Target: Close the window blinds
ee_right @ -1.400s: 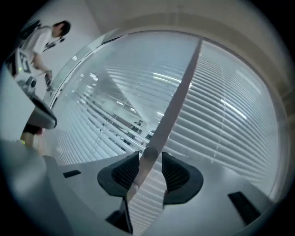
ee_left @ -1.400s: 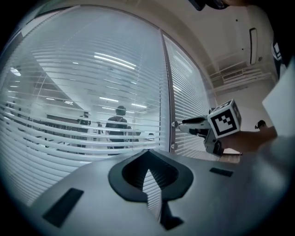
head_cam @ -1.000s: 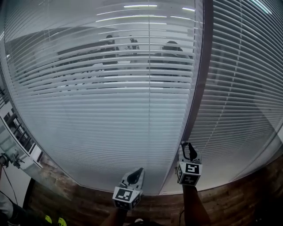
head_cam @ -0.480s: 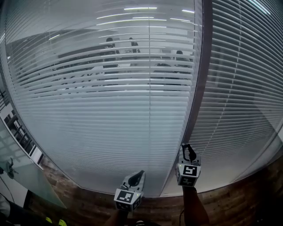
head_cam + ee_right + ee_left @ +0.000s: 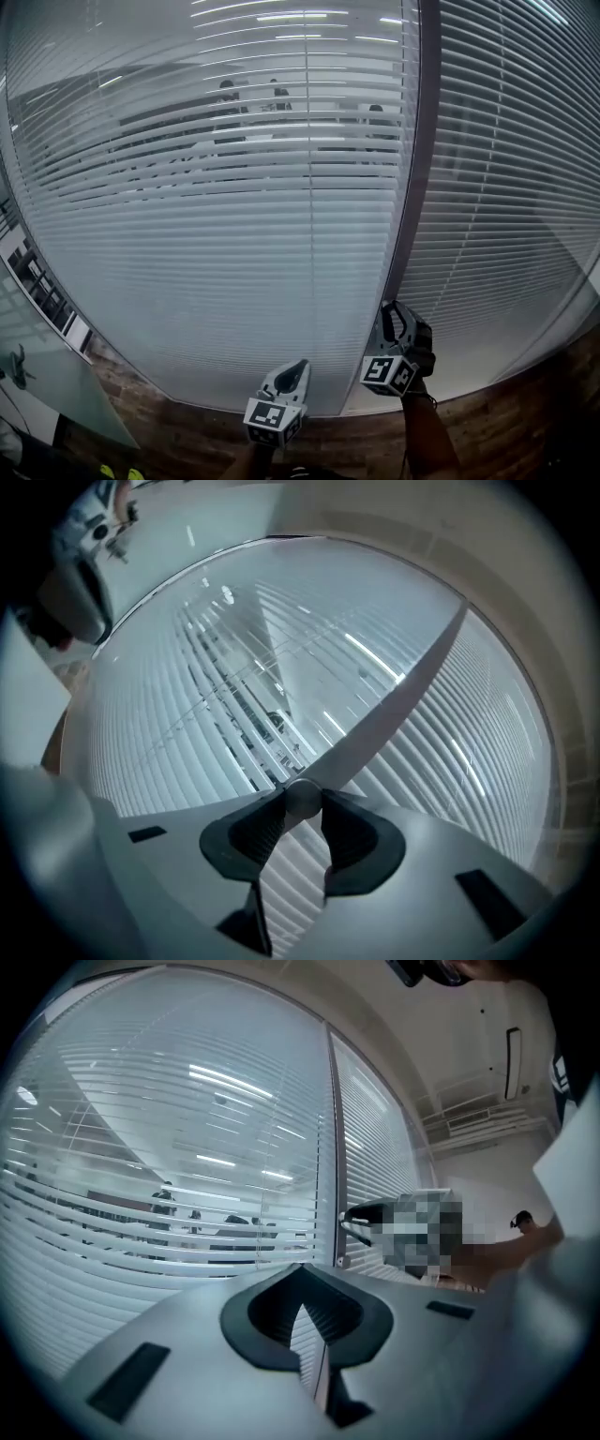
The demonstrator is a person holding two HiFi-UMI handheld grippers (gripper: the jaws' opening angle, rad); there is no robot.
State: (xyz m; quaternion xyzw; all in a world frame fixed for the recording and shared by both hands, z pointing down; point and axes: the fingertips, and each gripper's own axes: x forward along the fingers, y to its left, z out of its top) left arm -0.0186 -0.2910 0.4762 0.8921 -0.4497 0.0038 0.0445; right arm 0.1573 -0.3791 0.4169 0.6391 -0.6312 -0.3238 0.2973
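White slatted blinds (image 5: 234,216) hang behind glass, with a second panel (image 5: 506,187) to the right of a dark upright frame (image 5: 417,169). The upper slats of the left panel stand apart and show a room beyond. Low on the frame, my right gripper (image 5: 392,311) points level at the window, rolled to one side. Its jaws have just been closing, and they (image 5: 301,808) are shut on a small round grey knob (image 5: 302,797) at the foot of the frame. My left gripper (image 5: 296,367) hangs lower left, short of the glass, its jaws (image 5: 302,1309) together on nothing.
People (image 5: 230,103) are dimly visible through the open slats at the top. A wooden floor (image 5: 187,431) runs along the window's base. A glass partition (image 5: 37,375) stands at the far left.
My right gripper has rolled on the spot, so its marker cube now tilts to the right. The left gripper has stayed where it was.
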